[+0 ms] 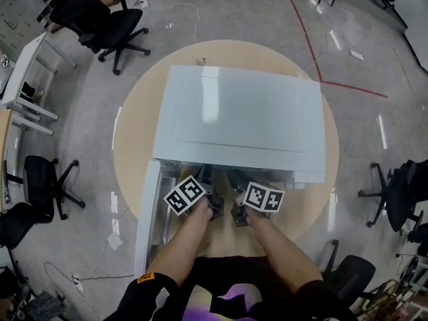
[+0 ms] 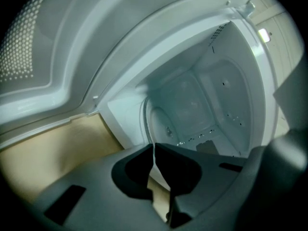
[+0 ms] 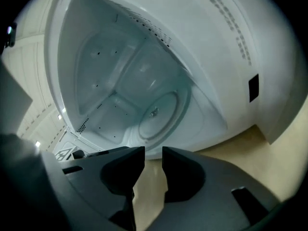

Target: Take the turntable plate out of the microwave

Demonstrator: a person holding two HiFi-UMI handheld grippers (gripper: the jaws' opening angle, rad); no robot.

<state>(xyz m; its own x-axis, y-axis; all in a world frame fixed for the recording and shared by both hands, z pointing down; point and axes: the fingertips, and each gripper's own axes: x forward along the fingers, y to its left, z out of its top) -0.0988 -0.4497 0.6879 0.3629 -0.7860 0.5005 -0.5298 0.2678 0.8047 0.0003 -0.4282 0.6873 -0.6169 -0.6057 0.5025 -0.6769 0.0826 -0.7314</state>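
Clear round turntable plate (image 3: 156,112) flat inside microwave (image 1: 241,116); left tool (image 2: 153,150) pressed together; right tool (image 3: 153,153) parted, empty.

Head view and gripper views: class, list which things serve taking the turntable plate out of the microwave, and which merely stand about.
In the job: microwave, its open door, turntable plate, left hand-held gripper, right hand-held gripper.

Standing about: office chairs, white desk, red floor line.
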